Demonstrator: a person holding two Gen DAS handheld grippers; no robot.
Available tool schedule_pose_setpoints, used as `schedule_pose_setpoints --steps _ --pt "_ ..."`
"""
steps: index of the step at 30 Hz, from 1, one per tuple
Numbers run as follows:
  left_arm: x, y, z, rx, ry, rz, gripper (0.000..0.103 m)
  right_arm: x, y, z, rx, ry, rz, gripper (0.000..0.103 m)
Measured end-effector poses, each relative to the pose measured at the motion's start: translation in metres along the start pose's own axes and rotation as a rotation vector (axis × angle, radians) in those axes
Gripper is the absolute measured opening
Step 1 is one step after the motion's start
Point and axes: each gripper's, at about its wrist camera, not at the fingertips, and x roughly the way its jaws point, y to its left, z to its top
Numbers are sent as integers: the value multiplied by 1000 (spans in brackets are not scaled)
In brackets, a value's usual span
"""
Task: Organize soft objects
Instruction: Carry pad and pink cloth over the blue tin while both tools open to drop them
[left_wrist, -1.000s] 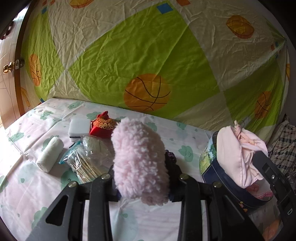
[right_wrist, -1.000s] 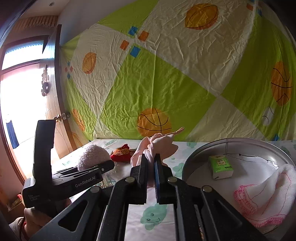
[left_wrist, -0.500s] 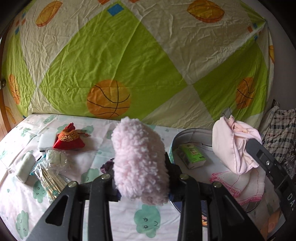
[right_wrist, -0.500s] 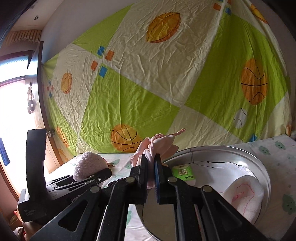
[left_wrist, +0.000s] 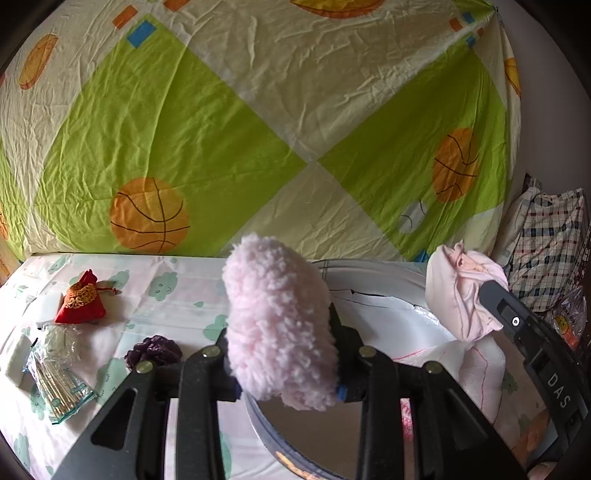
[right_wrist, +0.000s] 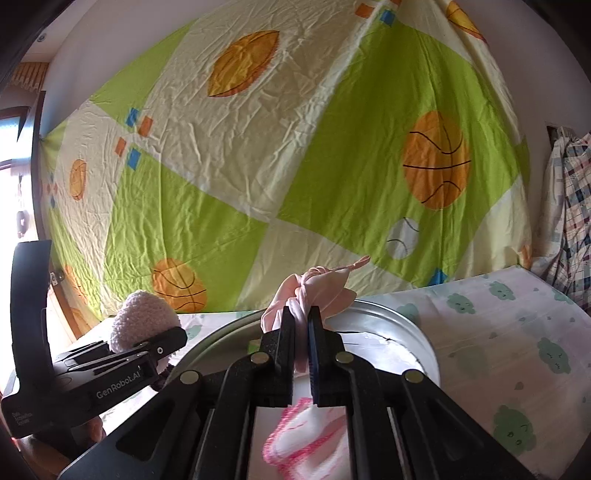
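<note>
Fluffy pink ball (left_wrist: 279, 325) clamped in our left gripper (left_wrist: 284, 354), above round tin (left_wrist: 373, 267) rim; we centre over tin before release. Tin floor mostly hidden.

Right view: right gripper (right_wrist: 302, 347) pinches pink cloth (right_wrist: 317, 286) over tin; we lower, then let go. Cloth's hanging part unseen.

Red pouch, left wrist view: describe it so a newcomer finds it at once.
Start at the cloud-print bed sheet below the hanging basketball-print cloth. On its far left lies a row of small items; the red pouch is the one nearest the cloth. It alone is bright red with gold embroidery and a gathered top, unlike the clear packet of sticks and purple fuzzy thing nearby.
</note>
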Motion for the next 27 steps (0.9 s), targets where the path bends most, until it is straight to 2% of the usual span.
schedule_pose_setpoints --steps 9,12,16,23,26,27 --pt "26 -40 -4 9 67 -11 34 17 -36 2 24 44 -94 7" --pt "34 -48 -11 28 99 -18 34 23 -35 -1 23 70 -83 7" --pt "40 -51 -16 61 116 21 34 35 -25 -9 -33 120 -105 7" --pt "49 -48 -20 83 173 66 35 42 -20 -14 -53 142 -109 7" --pt "50 -49 -22 94 183 76 47 45 -20 -16 -49 158 -102 10" --pt "51 -49 -23 100 183 86 59 45 -19 -16 -50 160 -104 13"
